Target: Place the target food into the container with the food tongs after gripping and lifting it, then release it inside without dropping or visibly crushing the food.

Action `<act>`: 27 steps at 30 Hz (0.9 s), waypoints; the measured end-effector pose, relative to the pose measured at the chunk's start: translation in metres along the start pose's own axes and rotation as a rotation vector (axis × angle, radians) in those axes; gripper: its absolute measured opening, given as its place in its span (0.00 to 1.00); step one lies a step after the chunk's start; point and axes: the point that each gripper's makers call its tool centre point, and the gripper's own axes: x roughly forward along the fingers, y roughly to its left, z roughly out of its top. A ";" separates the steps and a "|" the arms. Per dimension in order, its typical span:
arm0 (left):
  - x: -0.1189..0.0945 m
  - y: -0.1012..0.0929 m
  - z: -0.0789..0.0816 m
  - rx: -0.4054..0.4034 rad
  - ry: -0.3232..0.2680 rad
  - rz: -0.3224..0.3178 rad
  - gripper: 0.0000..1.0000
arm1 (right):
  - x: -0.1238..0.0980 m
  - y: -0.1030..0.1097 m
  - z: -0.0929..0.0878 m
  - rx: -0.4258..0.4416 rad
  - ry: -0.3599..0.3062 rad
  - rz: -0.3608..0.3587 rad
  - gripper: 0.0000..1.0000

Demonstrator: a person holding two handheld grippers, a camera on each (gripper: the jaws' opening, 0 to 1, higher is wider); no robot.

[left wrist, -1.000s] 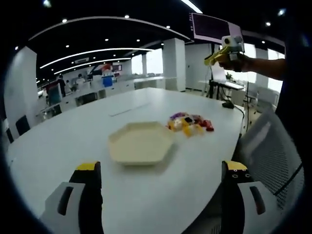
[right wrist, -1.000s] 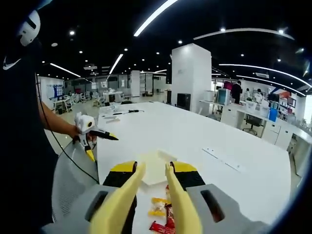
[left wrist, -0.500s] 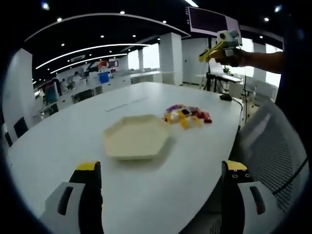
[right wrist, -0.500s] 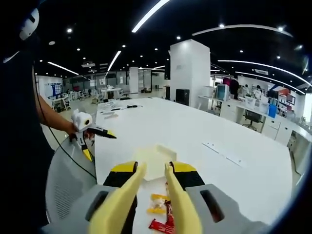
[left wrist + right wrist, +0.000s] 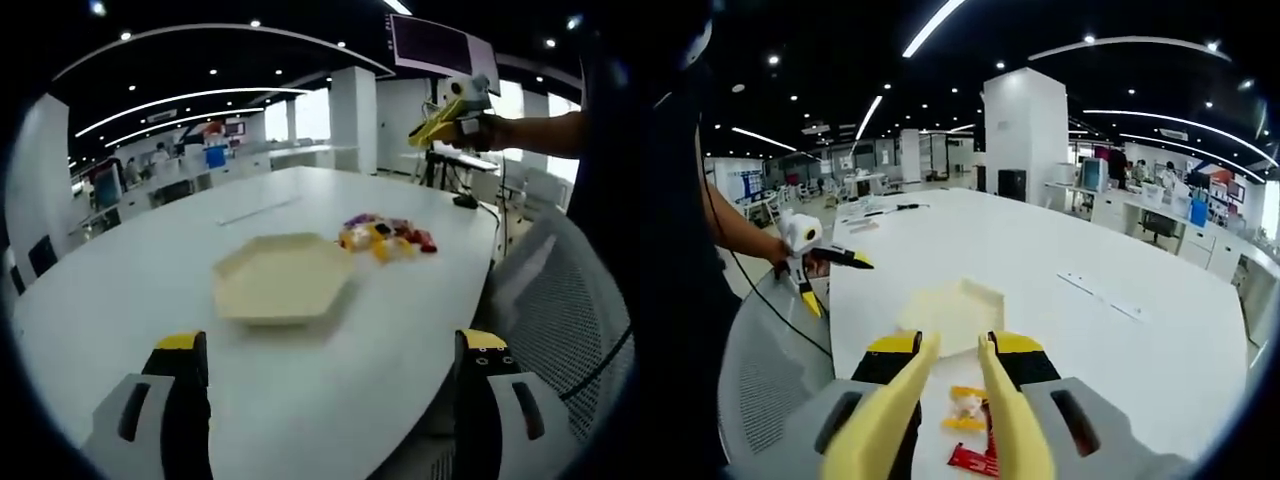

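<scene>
Red, yellow and purple wrapped snacks (image 5: 388, 238) lie in a small heap on the white surface (image 5: 150, 290), just beside one edge of the cream hexagonal tray (image 5: 282, 278); the wrappers are too small in the left gripper view to tell apart. In the right gripper view part of the heap shows between and below the yellow tongs, a yellow packet (image 5: 964, 408) and a red one (image 5: 973, 459) being readable, while the rest is hidden behind the jaws. From there the tray (image 5: 950, 312) sits just beyond the snacks, its near edge cut off by the jaw tips. The right tongs (image 5: 953, 345) hang above the heap with a narrow gap between the two yellow blades and nothing held in it. The same right tongs (image 5: 432, 122) appear in the left gripper view, raised well above the tray and gripped by a hand (image 5: 480, 130). The left tongs (image 5: 335, 345) stand wide apart, empty, on the tray's near side; they also show in the right gripper view (image 5: 830, 262), off the surface's edge, held by the other hand (image 5: 790, 262). A mesh chair back (image 5: 560, 310) stands near the surface's edge.
</scene>
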 end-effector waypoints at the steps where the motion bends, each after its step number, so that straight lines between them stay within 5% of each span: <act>1: 0.000 0.000 0.000 -0.004 0.000 0.000 0.99 | 0.001 0.000 -0.001 0.003 0.000 0.000 0.25; 27: 0.000 0.003 -0.001 -0.003 0.007 0.015 0.99 | 0.028 -0.003 -0.044 0.038 0.066 0.003 0.25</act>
